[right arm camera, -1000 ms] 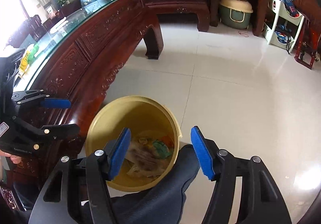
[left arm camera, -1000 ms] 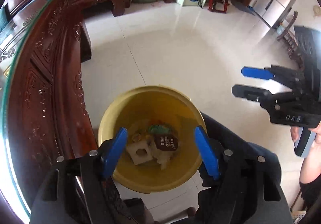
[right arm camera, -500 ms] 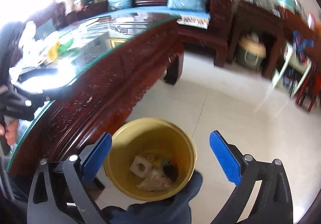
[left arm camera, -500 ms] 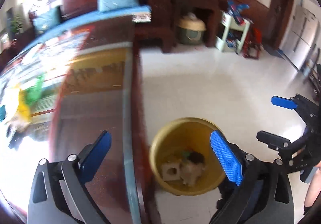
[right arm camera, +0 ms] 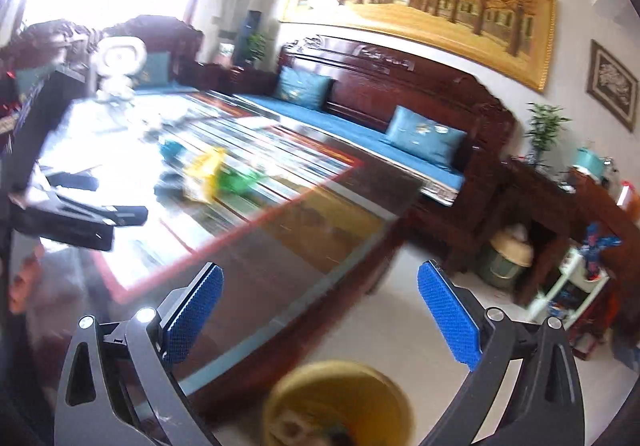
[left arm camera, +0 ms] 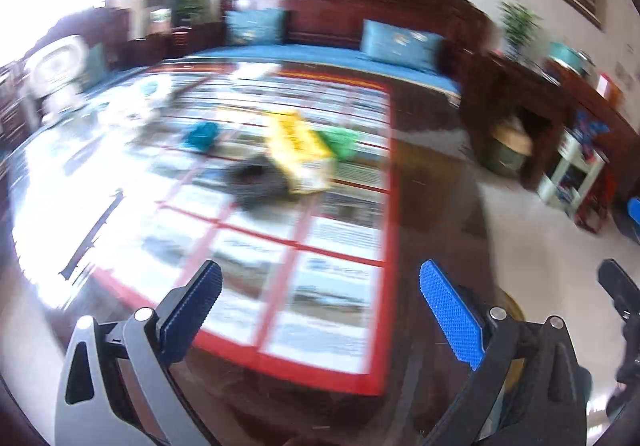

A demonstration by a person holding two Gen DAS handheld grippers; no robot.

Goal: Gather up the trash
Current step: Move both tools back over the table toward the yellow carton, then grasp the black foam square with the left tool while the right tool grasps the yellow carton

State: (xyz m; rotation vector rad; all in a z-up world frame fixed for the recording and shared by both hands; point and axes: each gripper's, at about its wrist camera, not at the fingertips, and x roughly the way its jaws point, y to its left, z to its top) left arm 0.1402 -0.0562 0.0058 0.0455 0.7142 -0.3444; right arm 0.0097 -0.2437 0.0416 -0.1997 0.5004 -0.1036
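Both views are motion-blurred. My left gripper (left arm camera: 320,310) is open and empty above the glass-topped wooden table (left arm camera: 424,214). Ahead of it on the table lie a yellow package (left arm camera: 298,144), a green wrapper (left arm camera: 340,140), a dark crumpled item (left arm camera: 256,182) and a teal wad (left arm camera: 202,136). My right gripper (right arm camera: 318,314) is open and empty, over the table's edge (right arm camera: 280,310), with the yellow trash bin (right arm camera: 340,402) below it on the floor. The yellow package (right arm camera: 204,174) and green wrapper (right arm camera: 236,178) also show in the right wrist view. The left gripper shows there at the left (right arm camera: 100,222).
A white fan (right arm camera: 118,58) stands at the table's far end. A carved wooden sofa with blue cushions (right arm camera: 424,134) runs behind the table. A side cabinet (right arm camera: 560,206) and a white shelf (right arm camera: 576,278) stand at the right. Pale tiled floor (right arm camera: 384,318) lies right of the table.
Both grippers have swung up and away from the yellow bin toward the tabletop. The bin has dropped to the bottom of the right view and out of the left view.
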